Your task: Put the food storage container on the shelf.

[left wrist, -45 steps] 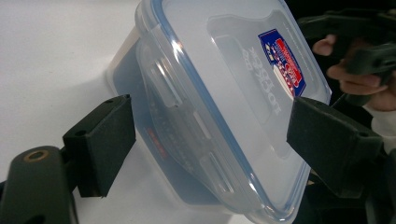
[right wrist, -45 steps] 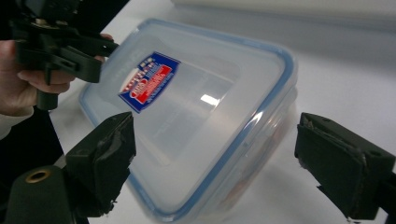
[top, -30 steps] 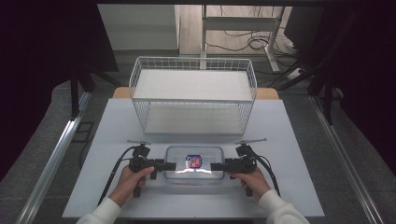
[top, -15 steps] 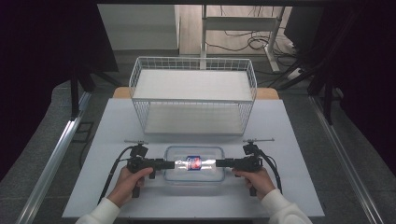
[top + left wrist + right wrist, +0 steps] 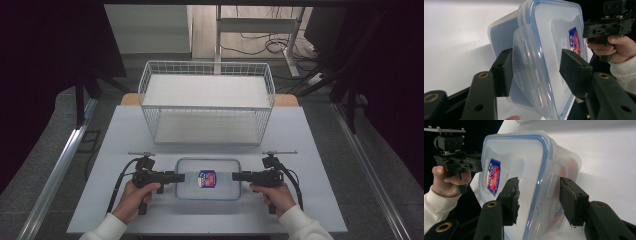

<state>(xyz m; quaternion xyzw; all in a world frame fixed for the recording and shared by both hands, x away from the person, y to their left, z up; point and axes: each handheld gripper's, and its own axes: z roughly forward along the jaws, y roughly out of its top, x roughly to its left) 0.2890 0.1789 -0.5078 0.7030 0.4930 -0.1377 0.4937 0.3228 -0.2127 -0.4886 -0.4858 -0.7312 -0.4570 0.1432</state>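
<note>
Sitting between the two grippers, the clear lidded container [image 5: 208,178] rests on the white table [image 5: 125,130], its side flaps reaching in between each pair of jaws. The left gripper [image 5: 536,70] has its jaws spread around one end flap, one pad touching the flap. The right gripper [image 5: 539,195] likewise stands spread around the opposite flap, pinching nothing.

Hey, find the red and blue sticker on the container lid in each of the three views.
High view: the sticker sits mid-lid, between both grippers, low centre.
Left gripper view: the sticker is upper right, above the right-hand jaw.
Right gripper view: the sticker is left of centre, beside the left-hand jaw.
Shared landmark: the lid's blue rim.
</note>
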